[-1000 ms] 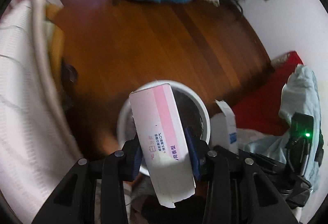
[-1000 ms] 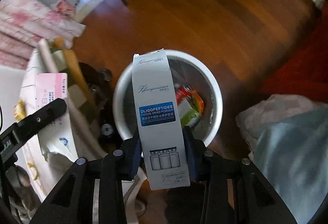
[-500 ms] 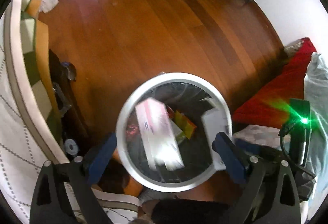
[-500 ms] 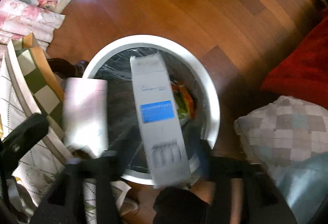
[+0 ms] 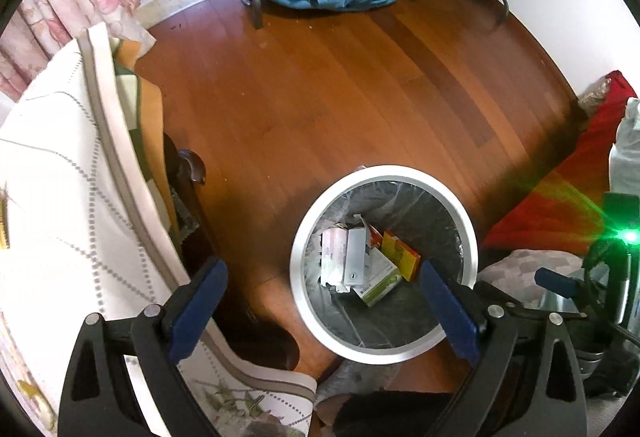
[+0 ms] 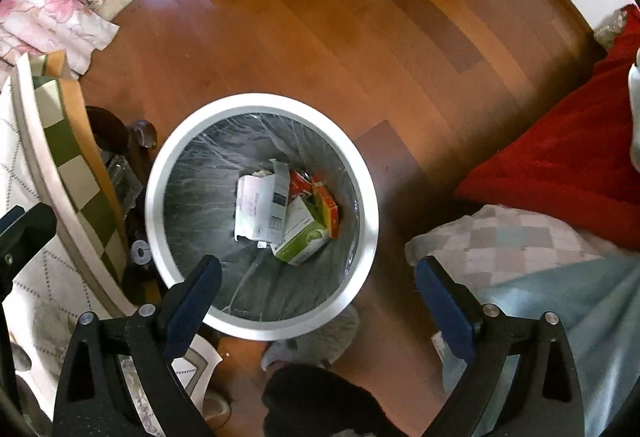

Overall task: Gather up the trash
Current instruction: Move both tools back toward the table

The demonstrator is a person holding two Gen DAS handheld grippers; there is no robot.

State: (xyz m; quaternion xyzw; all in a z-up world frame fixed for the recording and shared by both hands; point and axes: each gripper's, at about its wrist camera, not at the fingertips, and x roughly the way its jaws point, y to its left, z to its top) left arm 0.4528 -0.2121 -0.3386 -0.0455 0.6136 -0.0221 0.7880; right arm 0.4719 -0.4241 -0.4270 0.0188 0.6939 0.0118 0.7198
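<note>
Both grippers, left gripper (image 5: 323, 295) and right gripper (image 6: 318, 291), hang spread wide and empty above the white-rimmed bin (image 6: 158, 177) on the wooden floor (image 6: 360, 37); the pink box (image 5: 333, 255) and white box (image 6: 280, 205) lie at its bottom among other cartons.

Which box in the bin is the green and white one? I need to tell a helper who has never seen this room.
Find the round white bin on the wooden floor, lined with a clear bag. At its bottom lie several boxes; the green and white box lies nearest the claws, right of the pale boxes and below the red and yellow box.
</note>
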